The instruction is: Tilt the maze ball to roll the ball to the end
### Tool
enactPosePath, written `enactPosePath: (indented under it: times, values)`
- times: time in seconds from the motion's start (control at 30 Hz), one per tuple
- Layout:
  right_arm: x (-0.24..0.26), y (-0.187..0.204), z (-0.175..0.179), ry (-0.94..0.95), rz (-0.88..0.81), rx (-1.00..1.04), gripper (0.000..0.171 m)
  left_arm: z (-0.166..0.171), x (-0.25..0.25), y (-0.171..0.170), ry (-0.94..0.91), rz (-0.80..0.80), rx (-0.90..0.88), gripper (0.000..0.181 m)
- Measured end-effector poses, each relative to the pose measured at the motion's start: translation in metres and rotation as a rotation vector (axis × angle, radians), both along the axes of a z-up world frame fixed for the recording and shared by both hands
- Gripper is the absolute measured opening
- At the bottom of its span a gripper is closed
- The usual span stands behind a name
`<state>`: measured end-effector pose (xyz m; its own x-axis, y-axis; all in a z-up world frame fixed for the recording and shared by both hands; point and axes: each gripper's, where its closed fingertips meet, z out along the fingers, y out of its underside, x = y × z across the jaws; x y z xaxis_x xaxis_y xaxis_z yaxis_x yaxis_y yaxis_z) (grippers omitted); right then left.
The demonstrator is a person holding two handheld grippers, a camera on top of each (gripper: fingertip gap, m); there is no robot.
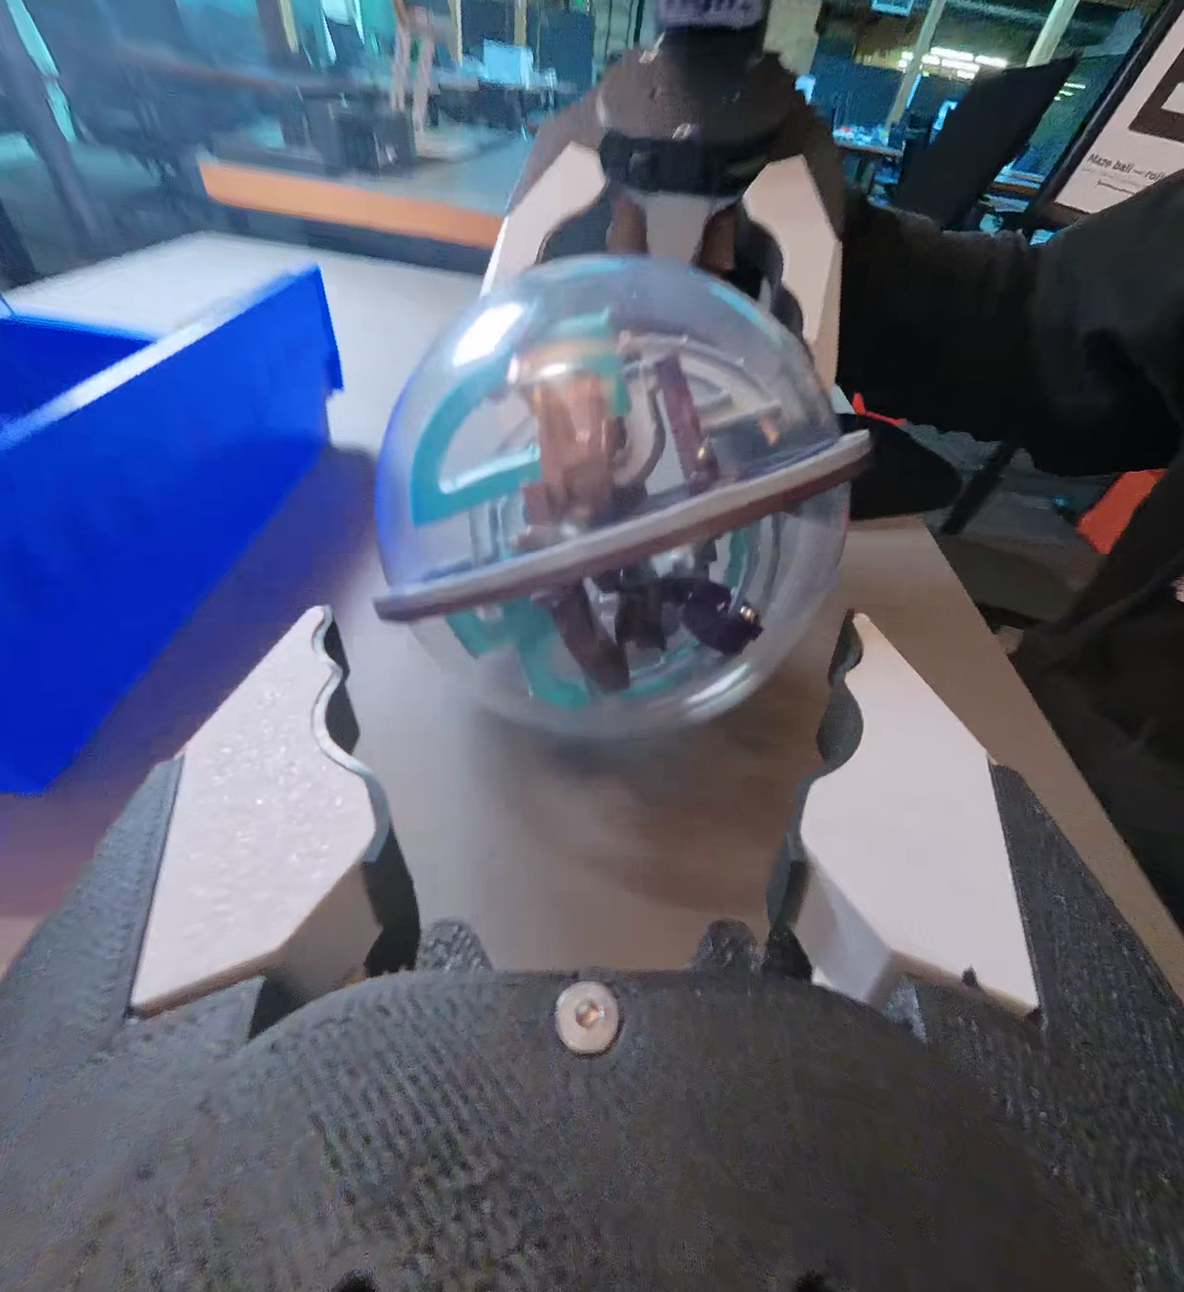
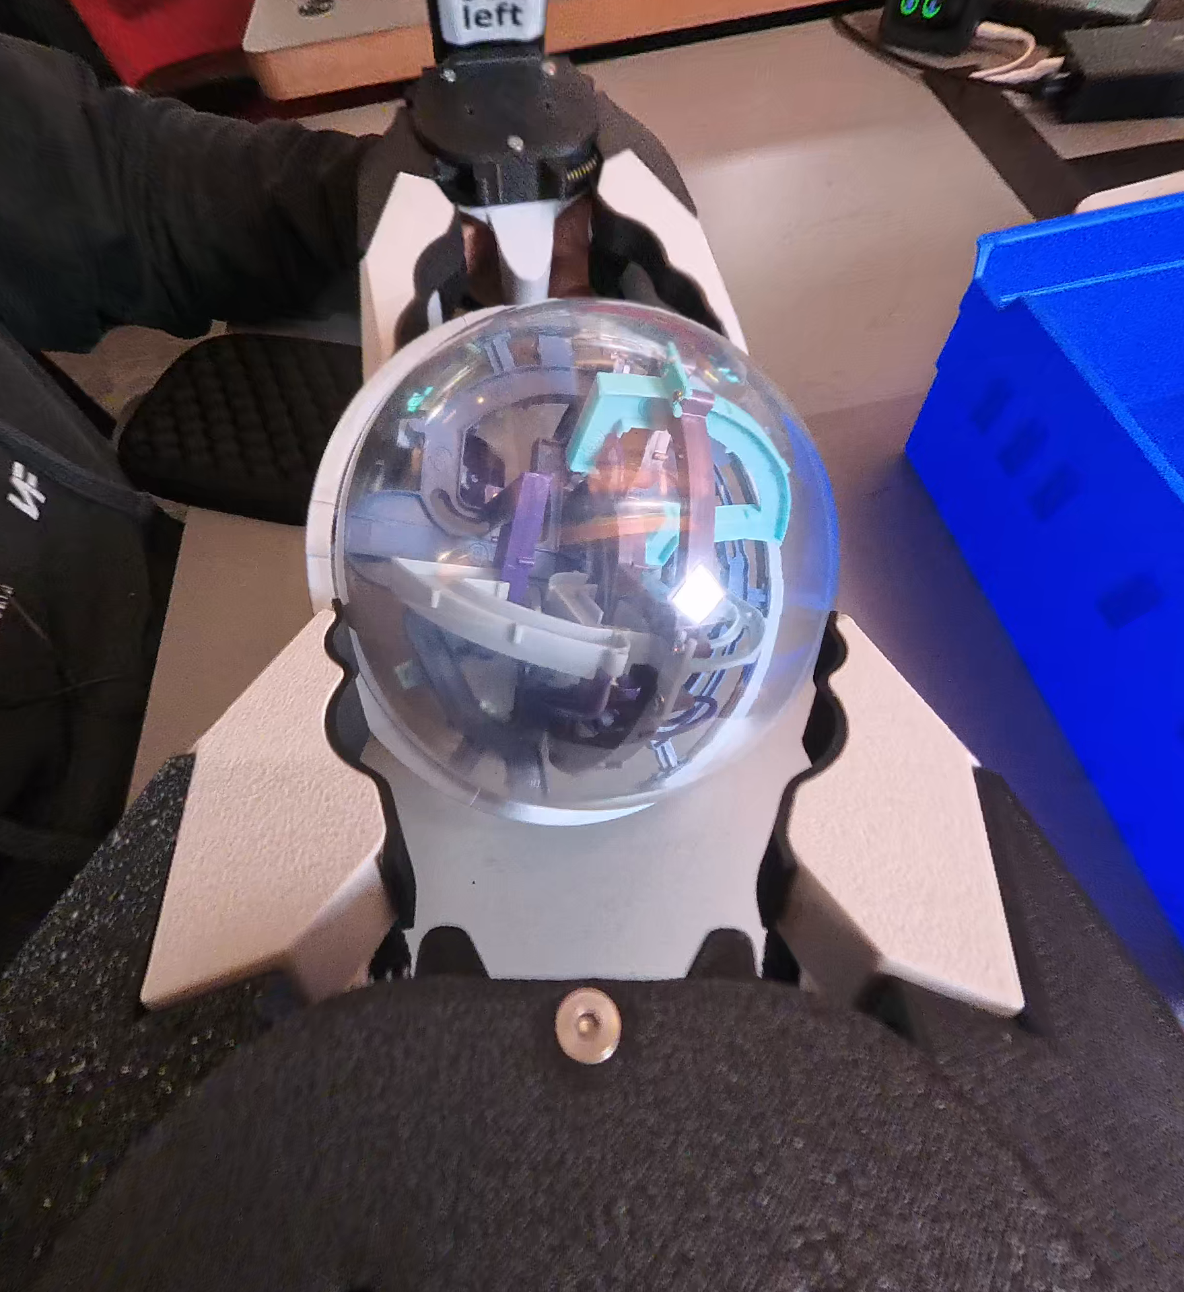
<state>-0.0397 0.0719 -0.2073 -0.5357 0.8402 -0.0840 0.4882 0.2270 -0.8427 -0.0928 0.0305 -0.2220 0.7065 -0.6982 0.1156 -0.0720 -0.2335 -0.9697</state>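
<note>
Black, rough-printed plastic with pale plates forms both tools. The right gripper (image 2: pixel 582 629) is clamped on the maze ball (image 2: pixel 575 559): in the right wrist view its two fingertips press against opposite flanks of the clear sphere, which sits right at the tips, not deep in the jaws. The left gripper (image 1: pixel 589 629) faces it from the opposite side with its fingers spread wide. In the left wrist view the lower part of the sphere reaches in between those tips, with a clear gap showing at one fingertip (image 1: pixel 323 629), so it does not grip.

Inside the sphere are teal, purple, brown and grey tracks, and a grey band (image 1: pixel 617 531) around its middle runs at a slant. The small rolling ball cannot be picked out. The sphere hangs low over the middle of the grey-beige tabletop (image 1: pixel 575 874), with a soft shadow under it; whether it touches the surface cannot be told.

Toward one side edge of the tabletop stands a blue bin (image 1: pixel 120 524), near the sphere but apart from it. At the opposite edge is a person in black clothing, whose sleeve (image 1: pixel 1029 335) reaches to the right gripper.
</note>
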Motion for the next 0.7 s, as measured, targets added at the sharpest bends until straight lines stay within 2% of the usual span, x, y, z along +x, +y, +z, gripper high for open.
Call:
enactPosePath:
  times: [0.07,0.17,0.4,0.57,0.7]
  values:
    - [-0.005,0.001,0.001,-0.031,0.014,-0.016,0.127,0.002,0.005,0.0,0.04,0.001,0.052,0.134]
    - [-0.015,0.001,0.003,-0.086,0.016,-0.066,0.127,-0.014,0.008,0.006,0.114,0.02,0.037,0.131]
    - [-0.029,0.0,0.009,-0.106,-0.052,-0.165,0.125,-0.023,-0.001,0.003,-0.015,0.008,-0.05,0.127]
    - [-0.015,0.008,0.02,0.012,-0.072,-0.122,0.128,-0.023,-0.007,0.004,-0.081,0.012,-0.107,0.124]
    - [-0.002,0.013,0.002,0.032,-0.087,0.012,0.13,-0.028,-0.009,0.006,-0.1,0.01,-0.167,0.122]
